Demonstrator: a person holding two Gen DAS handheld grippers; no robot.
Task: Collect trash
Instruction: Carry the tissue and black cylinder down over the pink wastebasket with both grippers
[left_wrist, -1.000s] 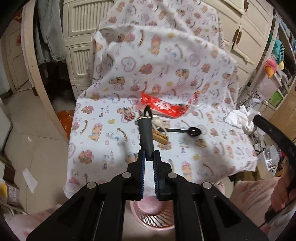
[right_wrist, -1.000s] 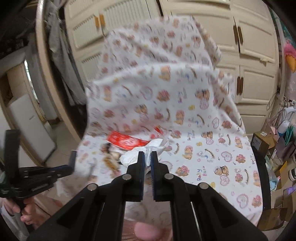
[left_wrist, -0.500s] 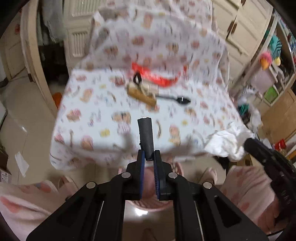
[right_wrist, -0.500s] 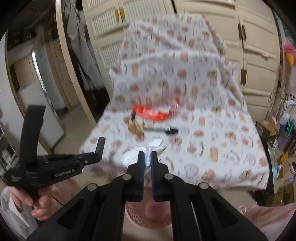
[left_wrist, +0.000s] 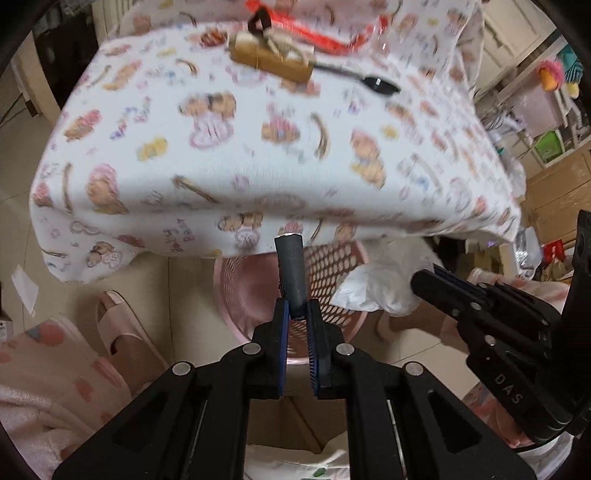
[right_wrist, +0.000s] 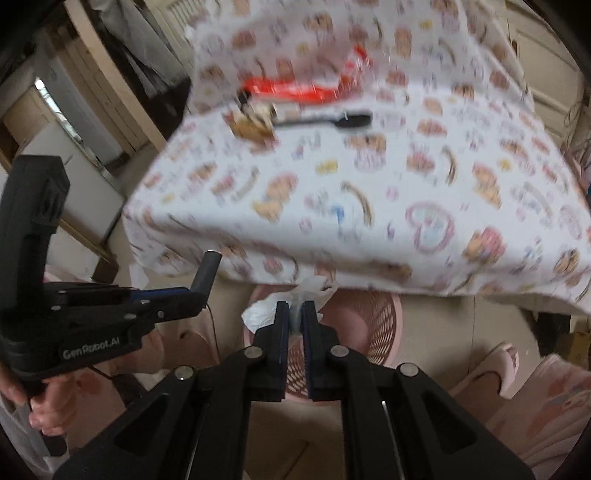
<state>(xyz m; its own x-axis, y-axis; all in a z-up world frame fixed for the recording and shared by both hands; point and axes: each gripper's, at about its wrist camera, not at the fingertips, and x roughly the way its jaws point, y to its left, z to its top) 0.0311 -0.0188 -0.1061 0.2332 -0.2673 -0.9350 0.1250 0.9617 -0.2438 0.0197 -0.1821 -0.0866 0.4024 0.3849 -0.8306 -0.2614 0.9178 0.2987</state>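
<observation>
Left hand-held gripper (left_wrist: 298, 314) is squeezed shut on a dark stick (left_wrist: 291, 273), a short round tube that looks smooth and stiff. It stands up from between the blue pads, right over the pink basket (left_wrist: 236, 295). I think it is held there so it can drop straight in.

Beside it, the right hand-held gripper (right_wrist: 291, 317) is pinched tight on a crumpled white tissue (right_wrist: 258, 314). The tissue looks soft, thin and wrinkly, and it puffs out on both sides of the pads. It hangs over the same pink basket (right_wrist: 376, 321), so it looks ready to be let go too.

That basket is round plastic with lots of little holes in its wall. It sits on the tiled floor (left_wrist: 184, 295), tucked partly under the edge of the counter (left_wrist: 258, 147), where trash can fall into it easily.

A soft cloth with cartoon bears covers the counter and hangs down over its edge. More things are left at its far side: a shiny red wrapper (right_wrist: 295, 88), a black plastic spoon (right_wrist: 332, 120) and a tan wooden block (left_wrist: 273, 62). The pictures are blurry there, so small bits are hard to tell.

Pink slippers (left_wrist: 125, 332) rest on the floor near the basket.
</observation>
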